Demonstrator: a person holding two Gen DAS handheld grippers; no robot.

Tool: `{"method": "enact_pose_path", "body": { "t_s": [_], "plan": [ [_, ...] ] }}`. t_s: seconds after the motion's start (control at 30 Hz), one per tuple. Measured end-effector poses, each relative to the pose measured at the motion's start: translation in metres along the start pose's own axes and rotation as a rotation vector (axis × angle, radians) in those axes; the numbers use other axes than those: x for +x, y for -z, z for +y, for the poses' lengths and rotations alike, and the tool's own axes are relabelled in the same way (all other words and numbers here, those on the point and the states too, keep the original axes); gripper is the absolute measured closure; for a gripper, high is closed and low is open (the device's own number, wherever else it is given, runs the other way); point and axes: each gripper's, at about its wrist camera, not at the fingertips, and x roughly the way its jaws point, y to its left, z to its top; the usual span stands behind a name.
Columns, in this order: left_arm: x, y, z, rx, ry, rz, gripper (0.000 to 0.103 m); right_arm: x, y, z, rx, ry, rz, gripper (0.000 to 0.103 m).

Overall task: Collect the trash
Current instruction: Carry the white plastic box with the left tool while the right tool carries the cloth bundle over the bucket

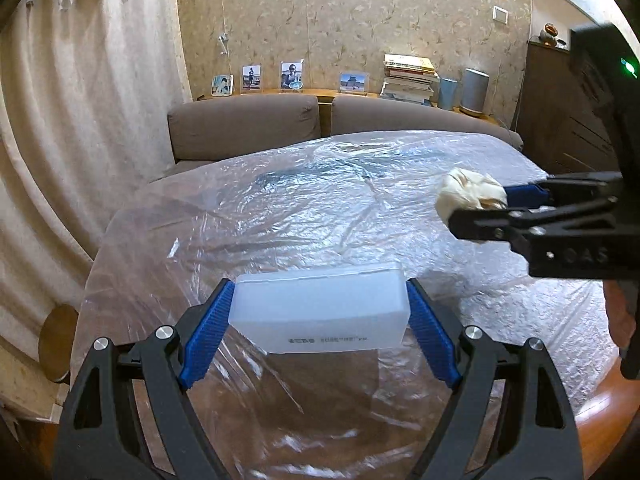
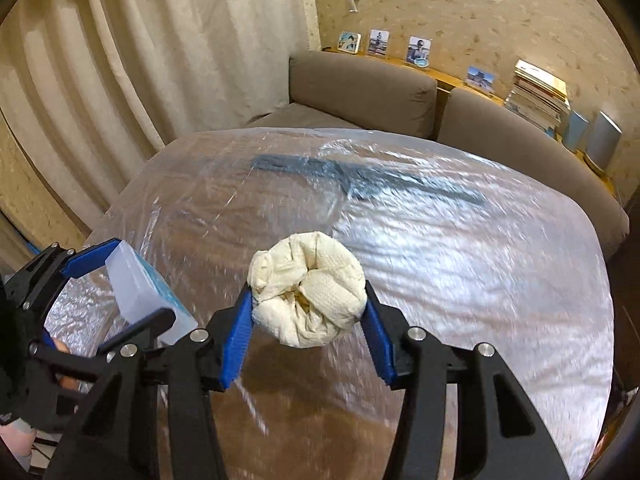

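Crumpled cream paper wad (image 2: pixel 308 290) is pinched between the blue ribbed pads of the right gripper (image 2: pixel 308 308), held above the table. Translucent white rectangular plastic box (image 1: pixel 320 310) is clamped end to end by the left gripper (image 1: pixel 320 320), also above the table.

Surface: a round wooden table (image 1: pixel 600 416) draped with a wrinkled clear plastic sheet (image 1: pixel 304 208). A dark flat shape (image 2: pixel 360 178) lies under the sheet; its identity cannot be determined.

Room: a brown fabric sofa (image 1: pixel 244 126) stands behind the table, backed by a wooden ledge carrying framed photographs (image 1: pixel 292 74), a stack of books (image 1: pixel 408 78) and grey cylindrical containers (image 1: pixel 474 88). Cream curtains (image 1: pixel 80 100) hang left; a dark wooden cabinet (image 1: pixel 560 112) stands right.

Printed text on the box is illegible.
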Motion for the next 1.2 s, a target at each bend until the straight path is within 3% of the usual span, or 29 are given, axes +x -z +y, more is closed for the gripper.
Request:
{"method": "enact_pose_path", "body": {
  "t_s": [0.53, 1.2],
  "plan": [
    [-0.078, 0.035, -0.025, 0.033, 0.054, -0.035, 0.018, -0.086, 0.08, 0.014, 0.008, -0.069, -0.044, 0.053],
    [-0.136, 0.104, -0.063, 0.13, 0.11, 0.056, 0.018, -0.133, 0.189, 0.045, -0.054, -0.209, 0.095, 0.053]
  ]
}}
